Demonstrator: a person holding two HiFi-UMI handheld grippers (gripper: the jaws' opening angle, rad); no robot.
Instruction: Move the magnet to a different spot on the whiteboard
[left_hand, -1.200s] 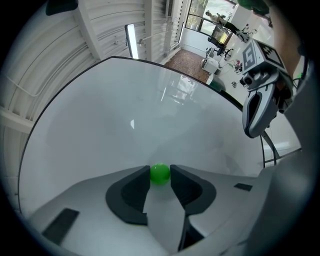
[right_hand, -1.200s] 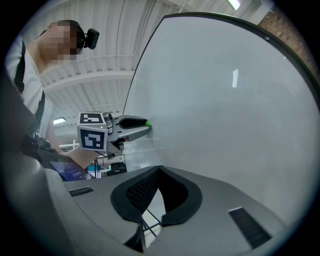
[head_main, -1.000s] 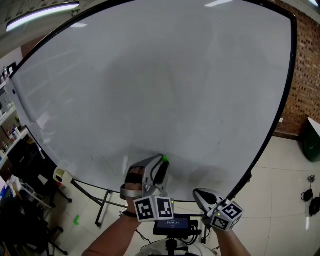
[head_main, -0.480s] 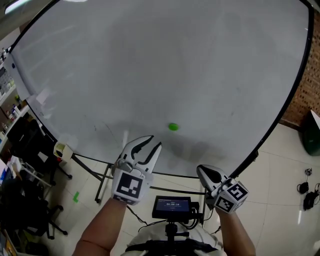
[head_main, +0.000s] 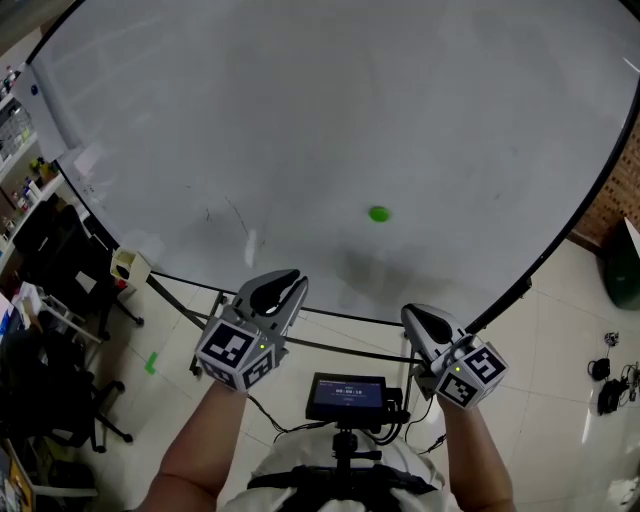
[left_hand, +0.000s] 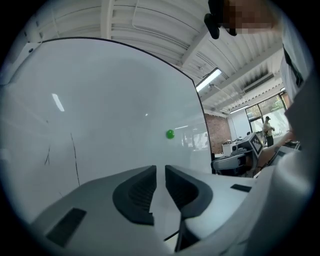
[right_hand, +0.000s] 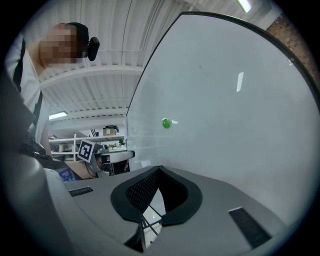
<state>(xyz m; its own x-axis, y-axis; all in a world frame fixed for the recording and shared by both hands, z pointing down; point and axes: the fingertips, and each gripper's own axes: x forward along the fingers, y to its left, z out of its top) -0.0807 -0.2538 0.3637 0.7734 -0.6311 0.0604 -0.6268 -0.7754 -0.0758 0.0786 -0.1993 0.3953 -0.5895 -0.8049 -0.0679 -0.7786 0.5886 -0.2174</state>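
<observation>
A small green round magnet (head_main: 378, 213) sticks alone to the big whiteboard (head_main: 330, 110), low and right of centre. Below it and to the left, my left gripper (head_main: 290, 284) hangs off the board. Its jaws have just been closing to a narrow gap, and nothing is between them. The left gripper view has the magnet (left_hand: 170, 133) above and beyond the left gripper (left_hand: 160, 172). Lower right of the magnet, my right gripper (head_main: 413, 316) is shut and empty. In the right gripper view the magnet (right_hand: 166, 123) sits on the whiteboard (right_hand: 225, 125) above the right gripper (right_hand: 159, 171).
The board's black frame (head_main: 560, 240) and its stand's bars (head_main: 190, 300) run just in front of both grippers. A small screen (head_main: 346, 398) sits at the person's chest. Shelves and a black chair (head_main: 50, 400) crowd the left; a brick wall (head_main: 620, 190) stands at right.
My left gripper let go of the green magnet, which stays on the board, then drew back and down, rolled over, and narrowed its jaws. The right gripper shifted slightly.
</observation>
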